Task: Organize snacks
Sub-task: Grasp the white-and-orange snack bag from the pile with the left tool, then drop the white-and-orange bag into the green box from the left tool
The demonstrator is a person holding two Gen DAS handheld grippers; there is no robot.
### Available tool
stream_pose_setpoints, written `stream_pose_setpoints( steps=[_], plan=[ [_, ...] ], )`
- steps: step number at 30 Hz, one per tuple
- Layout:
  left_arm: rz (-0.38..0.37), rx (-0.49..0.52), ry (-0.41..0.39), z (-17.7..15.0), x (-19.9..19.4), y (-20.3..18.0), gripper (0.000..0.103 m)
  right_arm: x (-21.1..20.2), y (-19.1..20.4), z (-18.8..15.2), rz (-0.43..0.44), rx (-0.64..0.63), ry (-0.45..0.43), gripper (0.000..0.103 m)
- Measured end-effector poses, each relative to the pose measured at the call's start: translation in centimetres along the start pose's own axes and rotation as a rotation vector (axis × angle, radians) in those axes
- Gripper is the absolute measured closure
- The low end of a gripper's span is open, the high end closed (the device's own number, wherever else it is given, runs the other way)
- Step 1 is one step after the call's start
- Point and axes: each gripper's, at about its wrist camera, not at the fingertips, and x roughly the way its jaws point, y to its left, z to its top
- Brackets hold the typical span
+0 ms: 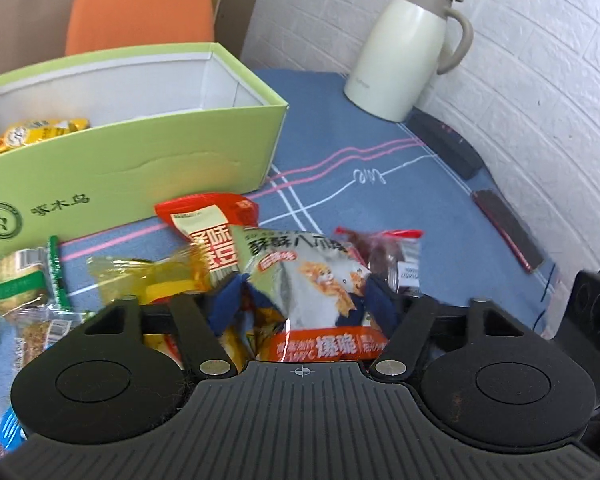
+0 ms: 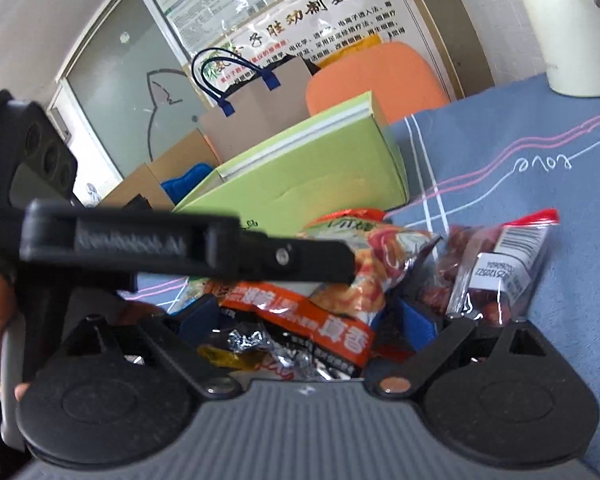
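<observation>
My left gripper (image 1: 304, 298) has its blue pads pressed on both sides of a grey-green snack bag (image 1: 320, 264) with an orange bottom band. The bag stands on the blue tablecloth in a pile of snacks. An open light-green box (image 1: 140, 160) stands behind the pile at left and holds a yellow packet (image 1: 36, 134). In the right wrist view my right gripper (image 2: 304, 316) is open around the same bag (image 2: 352, 280), its pads apart from it. A black finger of the left gripper (image 2: 292, 258) crosses in front. The green box (image 2: 308, 168) lies beyond.
A red packet (image 1: 208, 220), a yellow wrapped snack (image 1: 152, 276), a green-banded cake (image 1: 16, 284) and a clear bag of red dates (image 1: 388, 256) surround the held bag. A cream jug (image 1: 404, 52) stands at the back by the wall, with two dark flat objects (image 1: 508, 228) along the right edge.
</observation>
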Motion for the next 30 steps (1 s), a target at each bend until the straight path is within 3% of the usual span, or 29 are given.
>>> stream_pose_setpoints(
  steps=[3,7,12,16,20,24,25,27,30],
  plan=[
    [-0.043,-0.029,-0.023,-0.1,-1.3,0.4,0.078,-0.9,1.5,0.3,-0.030,-0.057,-0.029,0.017],
    [-0.074,-0.060,-0.109,1.3,-4.0,0.5,0.077,-1.8,3.7,2.5,-0.042,-0.157,-0.103,0.017],
    [-0.044,-0.028,-0.236,6.9,-6.0,1.2,0.075,1.1,4.9,8.8,-0.038,-0.318,-0.161,0.014],
    [0.027,-0.023,-0.297,12.1,-4.6,3.2,0.071,6.3,4.3,13.8,-0.039,-0.412,-0.141,0.014],
    [0.089,-0.065,-0.263,15.4,-0.3,6.8,0.071,12.3,1.6,16.2,-0.029,-0.409,-0.051,0.016],
    [0.092,-0.130,-0.178,16.1,4.6,10.5,0.074,15.8,-0.7,16.4,-0.059,-0.432,0.006,0.018],
    [0.115,-0.128,-0.165,16.2,5.2,10.9,0.073,15.8,-1.0,16.4,-0.064,-0.433,-0.001,0.017],
    [0.160,-0.127,-0.175,16.1,5.3,11.6,0.053,14.8,-1.5,16.7,-0.050,-0.417,-0.028,0.013],
    [0.138,-0.141,-0.240,15.8,3.3,11.6,0.043,11.9,-1.1,17.3,-0.044,-0.418,-0.092,0.010]
  ],
)
